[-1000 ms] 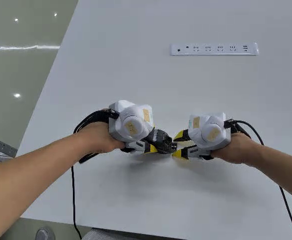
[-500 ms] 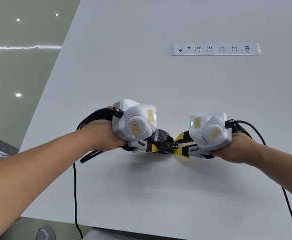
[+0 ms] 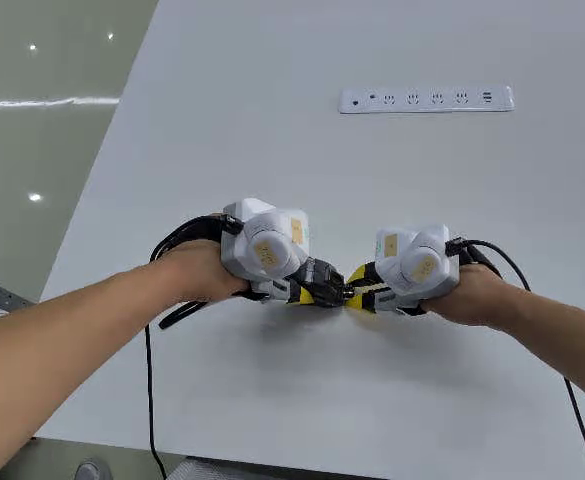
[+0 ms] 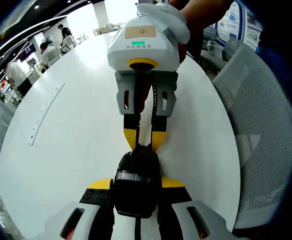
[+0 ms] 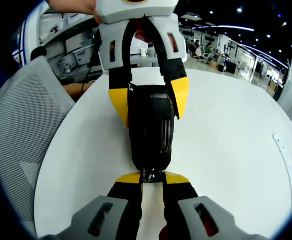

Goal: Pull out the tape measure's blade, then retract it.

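Left gripper [image 4: 136, 183] is clamped on the black tape measure [image 5: 148, 125], body between its yellow tips. Right gripper [image 5: 152, 178] is pinched on the blade end [image 5: 152, 173] at the case mouth. Both meet tip to tip over the white table [image 3: 272, 120]. Power strip [image 3: 427, 98] lies well beyond.

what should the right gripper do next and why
Probably draw the right gripper straight away from the left gripper: its tips are shut at the mouth of the tape measure, the left clamps the case, and no blade shows out yet.
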`<state>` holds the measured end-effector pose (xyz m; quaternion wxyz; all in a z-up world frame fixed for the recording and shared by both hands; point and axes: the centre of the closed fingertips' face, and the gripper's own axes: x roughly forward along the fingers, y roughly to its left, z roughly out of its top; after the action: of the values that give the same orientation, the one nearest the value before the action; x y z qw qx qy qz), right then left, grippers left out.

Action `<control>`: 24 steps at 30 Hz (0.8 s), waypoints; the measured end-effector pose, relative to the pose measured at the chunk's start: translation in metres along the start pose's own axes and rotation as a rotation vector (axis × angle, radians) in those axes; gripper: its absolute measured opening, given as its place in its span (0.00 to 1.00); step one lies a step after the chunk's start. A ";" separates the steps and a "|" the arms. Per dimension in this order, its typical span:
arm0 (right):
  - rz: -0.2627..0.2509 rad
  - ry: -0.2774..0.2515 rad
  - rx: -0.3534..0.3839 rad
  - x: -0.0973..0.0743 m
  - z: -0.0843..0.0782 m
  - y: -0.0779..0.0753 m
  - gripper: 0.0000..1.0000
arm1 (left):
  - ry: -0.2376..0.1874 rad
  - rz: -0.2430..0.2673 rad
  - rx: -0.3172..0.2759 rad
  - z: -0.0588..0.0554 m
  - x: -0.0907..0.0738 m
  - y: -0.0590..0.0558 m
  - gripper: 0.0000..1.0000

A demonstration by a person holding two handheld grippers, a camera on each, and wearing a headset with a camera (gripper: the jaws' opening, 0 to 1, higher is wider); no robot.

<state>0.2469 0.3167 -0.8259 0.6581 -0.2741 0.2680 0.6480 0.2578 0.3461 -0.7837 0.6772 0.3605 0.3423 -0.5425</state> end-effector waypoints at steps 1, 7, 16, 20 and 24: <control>0.000 0.000 0.001 0.000 0.000 0.000 0.11 | 0.002 -0.001 0.001 0.000 0.000 0.000 0.29; 0.006 0.003 0.005 -0.003 -0.004 0.001 0.11 | 0.008 -0.009 0.002 0.002 0.001 -0.001 0.29; 0.009 0.004 0.013 -0.011 -0.012 0.000 0.11 | 0.021 -0.014 0.012 0.002 0.002 -0.001 0.28; 0.010 0.011 0.018 -0.014 -0.015 -0.001 0.11 | 0.022 -0.015 0.008 0.001 0.001 -0.001 0.28; 0.011 0.015 0.027 -0.019 -0.019 0.000 0.11 | 0.025 -0.014 0.006 0.001 0.001 -0.001 0.28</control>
<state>0.2471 0.2903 -0.8260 0.6559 -0.2688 0.2832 0.6460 0.2570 0.3443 -0.7844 0.6678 0.3669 0.3518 -0.5438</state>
